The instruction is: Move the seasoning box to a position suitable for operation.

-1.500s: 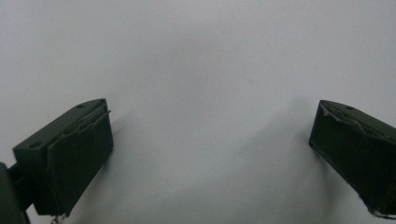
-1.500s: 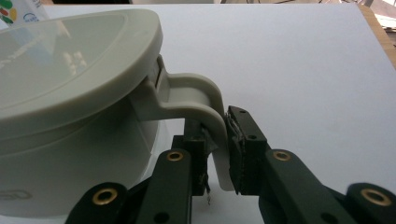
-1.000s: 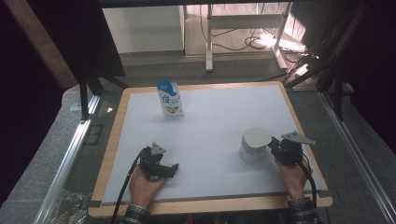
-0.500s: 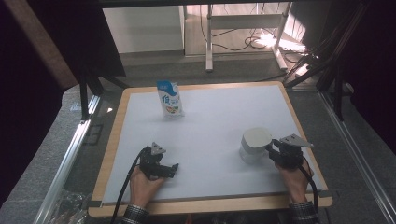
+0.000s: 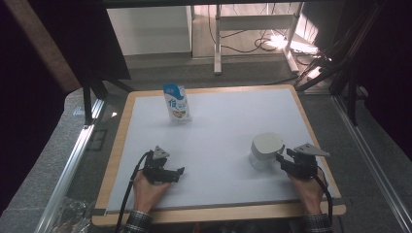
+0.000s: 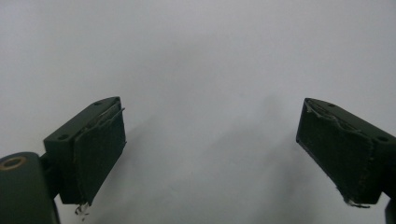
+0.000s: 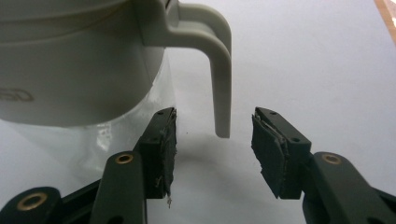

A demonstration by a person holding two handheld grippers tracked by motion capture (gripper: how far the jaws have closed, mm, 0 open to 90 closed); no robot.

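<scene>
We look along our left tool (image 6: 210, 158) at the white desk (image 6: 201, 56). Its two black jaws stand far apart, one at each side, and they have just closed a tiny bit. Nothing is between them. Each dark pad (image 6: 100, 154) looks rough and a bit frayed at the edge. Soft grey shadows lie on the desk under them.
</scene>
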